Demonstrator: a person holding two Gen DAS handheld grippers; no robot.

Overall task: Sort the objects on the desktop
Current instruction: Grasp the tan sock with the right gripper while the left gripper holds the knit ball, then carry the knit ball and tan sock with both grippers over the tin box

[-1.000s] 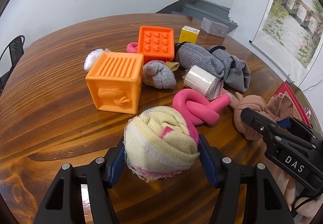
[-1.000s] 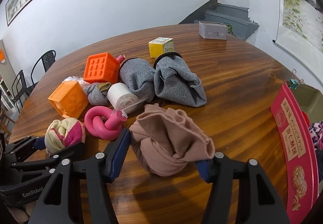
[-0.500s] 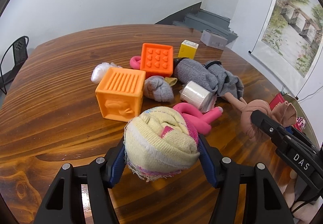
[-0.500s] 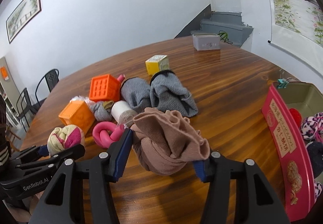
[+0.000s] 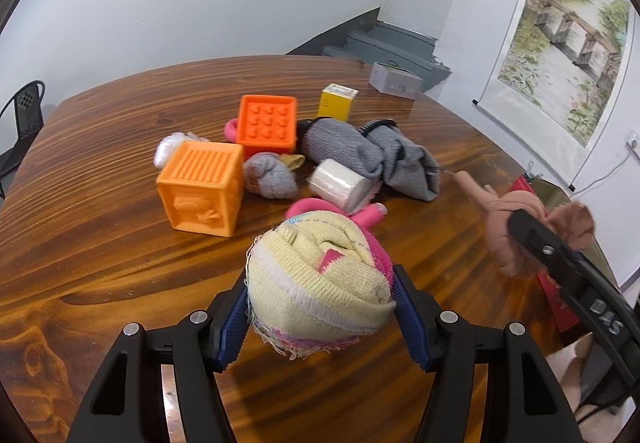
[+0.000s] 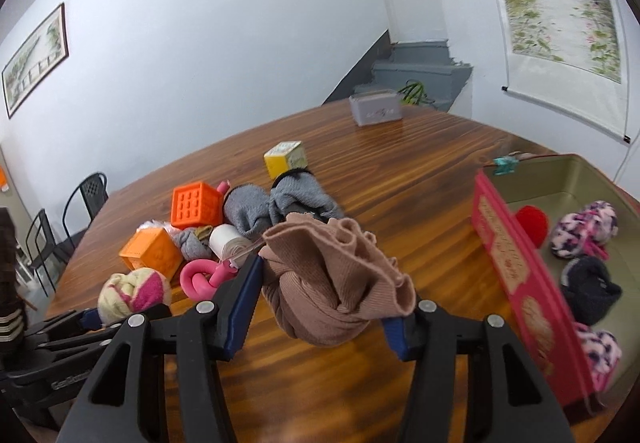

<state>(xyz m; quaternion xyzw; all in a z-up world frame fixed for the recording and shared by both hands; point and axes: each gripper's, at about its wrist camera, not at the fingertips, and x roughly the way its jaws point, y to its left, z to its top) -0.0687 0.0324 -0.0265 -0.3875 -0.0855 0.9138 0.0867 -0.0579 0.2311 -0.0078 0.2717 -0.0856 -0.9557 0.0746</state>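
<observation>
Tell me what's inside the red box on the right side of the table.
Inside the red box lie a red ball, two pink-and-purple patterned sock bundles and a dark navy sock bundle. The near wall hides the floor beside it, and the box runs out of frame.

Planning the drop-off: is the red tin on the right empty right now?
No. In the right wrist view the red tin already holds several balled socks, among them a dark sock ball and a red ball.
</observation>
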